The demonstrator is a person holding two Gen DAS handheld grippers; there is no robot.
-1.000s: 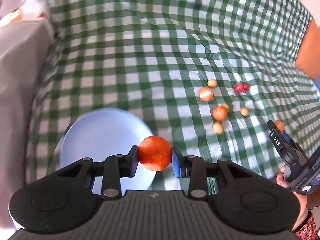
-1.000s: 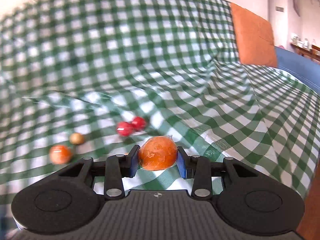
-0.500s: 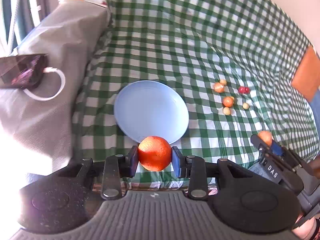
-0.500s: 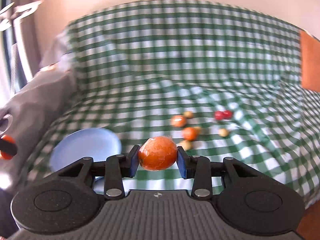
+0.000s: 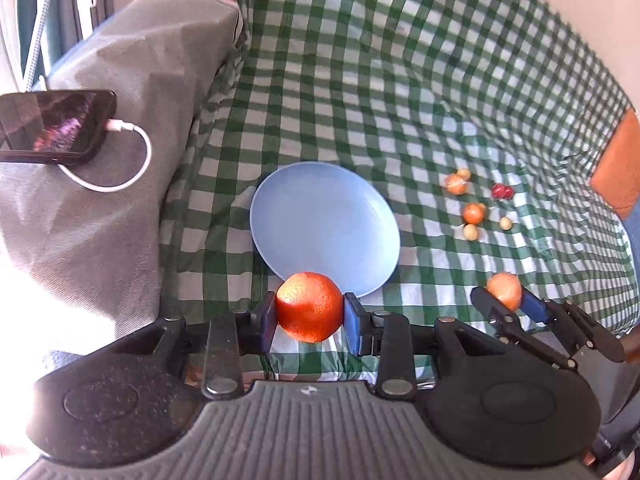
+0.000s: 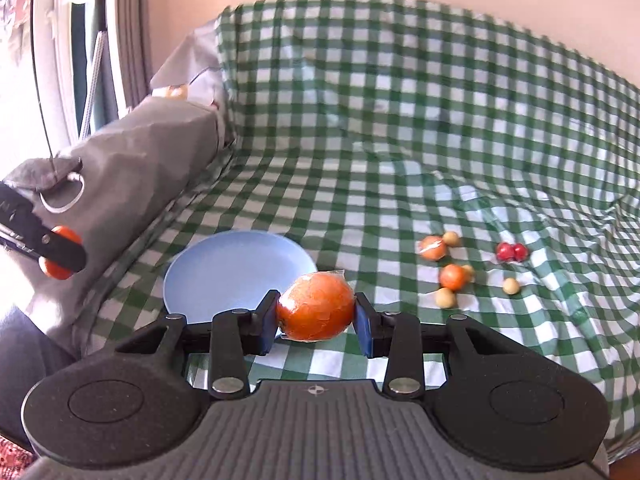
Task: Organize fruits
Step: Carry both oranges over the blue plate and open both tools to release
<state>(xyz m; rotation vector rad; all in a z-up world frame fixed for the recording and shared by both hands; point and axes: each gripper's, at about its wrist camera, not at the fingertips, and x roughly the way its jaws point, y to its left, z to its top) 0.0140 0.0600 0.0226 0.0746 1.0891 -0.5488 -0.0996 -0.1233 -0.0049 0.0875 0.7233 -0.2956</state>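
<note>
Where the green-and-white checked cloth (image 5: 360,80) drapes over seat and backrest, it lies rumpled, with creases running toward the right end. Surface looks like a sofa; an orange cushion (image 5: 618,168) sits at the far right edge. Grey cover (image 5: 120,120) over the armrest on the left, carrying a dark phone (image 5: 56,126) with a white charging cable (image 5: 120,176) looped beside it. Pale wall behind; window frame and curtain at far left in the right wrist view.

Blue plate (image 5: 324,220) rests flat on the cloth, nothing in it. Well to its right, a loose cluster of small fruits (image 5: 474,208): orange ones, pale yellowish ones, and a red pair (image 5: 502,191) touching each other.

Left gripper (image 5: 309,314) is clamped on an orange (image 5: 309,306), both pads pressing its sides, at the near rim of the plate as seen from the left wrist view. Right gripper (image 6: 316,322) is clamped on a wrapped orange fruit (image 6: 316,306), clear film crinkled over its skin, near the plate's right edge. Cannot tell how high either fruit is above the cloth.
</note>
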